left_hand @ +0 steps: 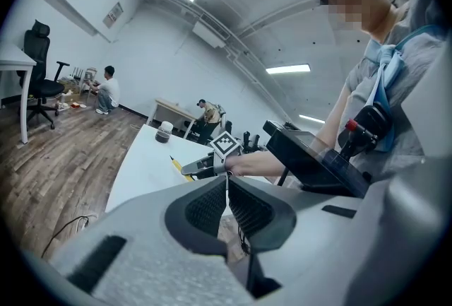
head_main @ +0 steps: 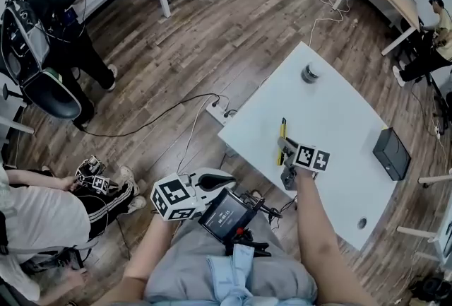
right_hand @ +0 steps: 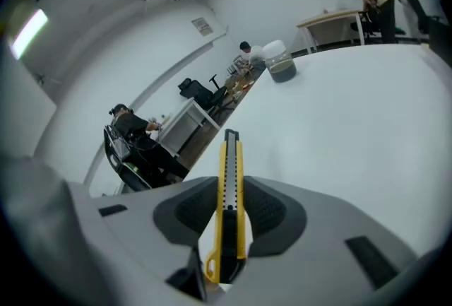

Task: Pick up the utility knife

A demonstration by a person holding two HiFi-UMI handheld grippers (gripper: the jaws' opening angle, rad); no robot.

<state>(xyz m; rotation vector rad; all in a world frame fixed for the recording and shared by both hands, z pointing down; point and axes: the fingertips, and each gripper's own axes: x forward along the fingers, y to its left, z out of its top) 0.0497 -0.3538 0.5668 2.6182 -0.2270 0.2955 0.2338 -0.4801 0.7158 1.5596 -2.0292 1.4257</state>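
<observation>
Our right gripper [head_main: 288, 150] has its fingers [right_hand: 272, 213] clamped on the yellow utility knife [right_hand: 229, 184], low over the white worktop [head_main: 332, 121]. We squeeze evenly and lift it straight, without twisting. Our left gripper [left_hand: 227, 188] is closed and empty.

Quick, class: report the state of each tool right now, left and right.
Left tool: closed, holding nothing.
Right tool: closed on the utility knife.
</observation>
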